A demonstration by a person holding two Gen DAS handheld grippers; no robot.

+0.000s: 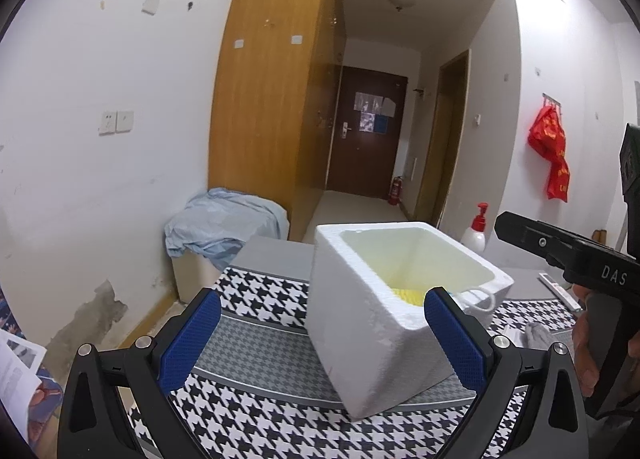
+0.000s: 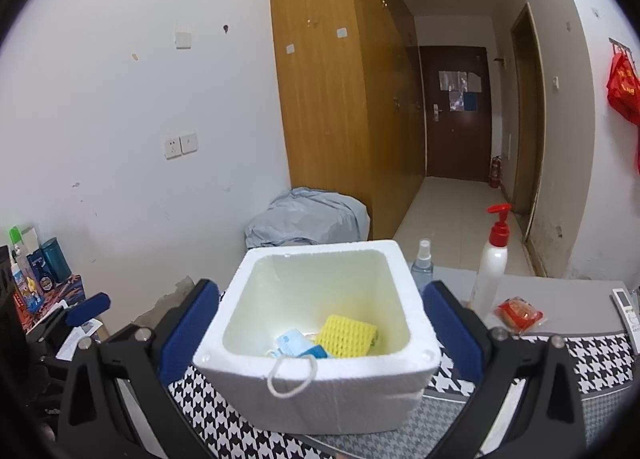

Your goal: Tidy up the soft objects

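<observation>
Two open tools (image 1: 322, 343) (image 2: 320, 333) flank the foam box (image 2: 320, 379).

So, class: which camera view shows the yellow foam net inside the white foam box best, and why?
The right wrist view: it looks down into the foam box, so the whole yellow foam net shows beside a blue face mask. The left wrist view sees the box from the side; only a sliver of the net shows over the rim.
</observation>
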